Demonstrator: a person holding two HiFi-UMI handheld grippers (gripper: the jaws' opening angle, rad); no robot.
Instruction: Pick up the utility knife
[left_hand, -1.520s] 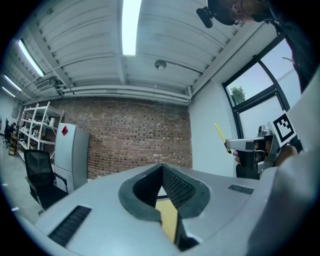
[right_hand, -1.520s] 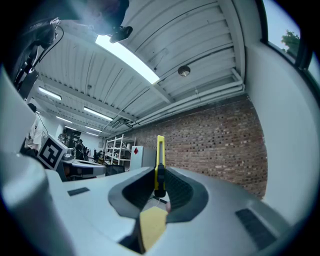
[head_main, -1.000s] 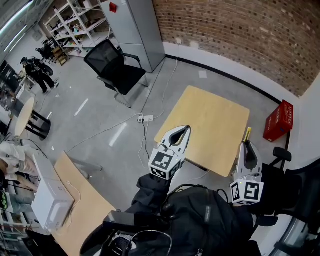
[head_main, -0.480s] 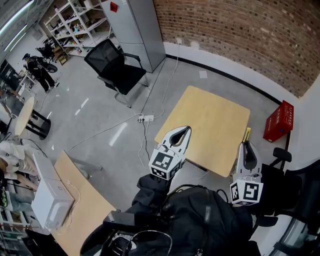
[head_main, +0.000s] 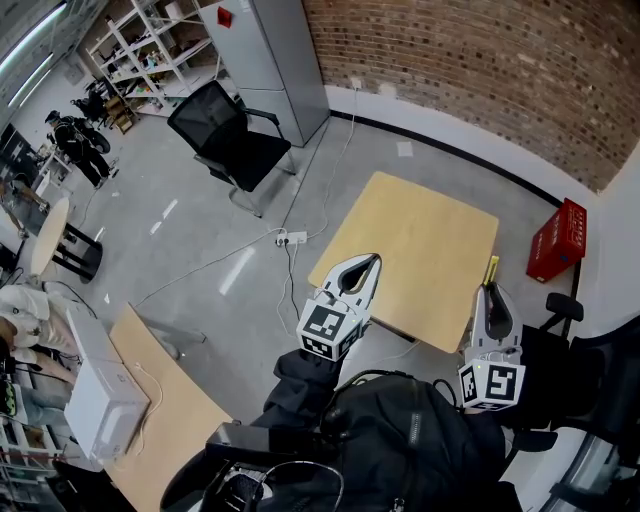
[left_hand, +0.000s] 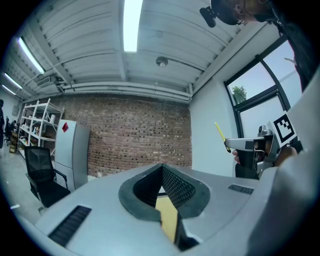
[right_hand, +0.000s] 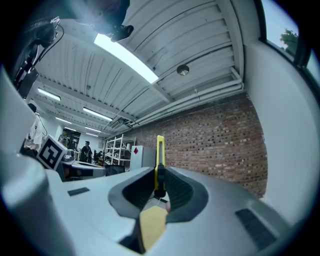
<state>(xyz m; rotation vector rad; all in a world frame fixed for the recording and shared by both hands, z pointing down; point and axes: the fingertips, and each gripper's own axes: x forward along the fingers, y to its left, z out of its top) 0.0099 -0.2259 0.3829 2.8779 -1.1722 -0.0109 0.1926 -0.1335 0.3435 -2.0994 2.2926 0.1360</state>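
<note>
A yellow utility knife (head_main: 491, 270) sticks out forward from my right gripper (head_main: 490, 290), which is shut on it and held level beyond the right edge of the light wooden table (head_main: 420, 240). In the right gripper view the knife (right_hand: 160, 165) stands on edge between the pads, its black slider showing. My left gripper (head_main: 372, 260) hovers at the table's near left corner, its jaws meeting at the tips with nothing between them. The left gripper view shows the right gripper (left_hand: 250, 145) off to the side with the knife (left_hand: 219, 131) pointing up and away.
A black office chair (head_main: 235, 135) and a grey cabinet (head_main: 270, 50) stand beyond the table. A red crate (head_main: 558, 240) sits by the brick wall at the right. A power strip (head_main: 291, 238) with cables lies on the floor. A second table (head_main: 170, 410) with a white device is at lower left.
</note>
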